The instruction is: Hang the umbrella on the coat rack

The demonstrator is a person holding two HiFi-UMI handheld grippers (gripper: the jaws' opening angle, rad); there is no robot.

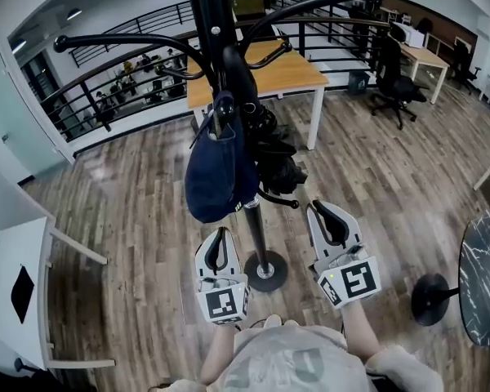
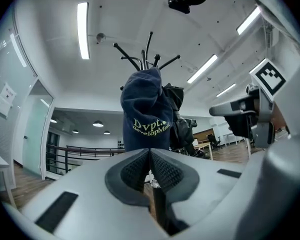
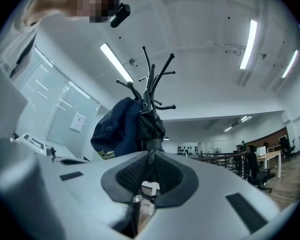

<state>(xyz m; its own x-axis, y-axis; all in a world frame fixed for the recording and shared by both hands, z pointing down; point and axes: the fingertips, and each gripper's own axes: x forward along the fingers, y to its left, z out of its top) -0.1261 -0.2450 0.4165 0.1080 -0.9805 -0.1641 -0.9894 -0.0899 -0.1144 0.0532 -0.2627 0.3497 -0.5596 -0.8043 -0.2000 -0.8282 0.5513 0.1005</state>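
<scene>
Coat rack (image 1: 220, 23): top cut by upper edge. Umbrella (image 2: 179, 116): partly hidden behind navy cap (image 2: 145, 109). Round table (image 1: 483, 276): cut at right edge.

Open-plan office: wooden desk (image 1: 265, 73) and black swivel chairs (image 1: 396, 84) stand on plank flooring (image 1: 139, 219); a black railing (image 1: 106, 96) bounds the level; strip lights (image 2: 83, 30) line the white ceiling.

The coat rack (image 1: 215, 23) is black, its cap (image 1: 216, 178) navy blue with yellow-green lettering, the umbrella (image 1: 279, 170) black. The floor (image 1: 139, 219) is grey-brown wood grain, the desk (image 1: 286, 70) light wood on white legs, the round table (image 1: 483, 280) black with white veins.
</scene>
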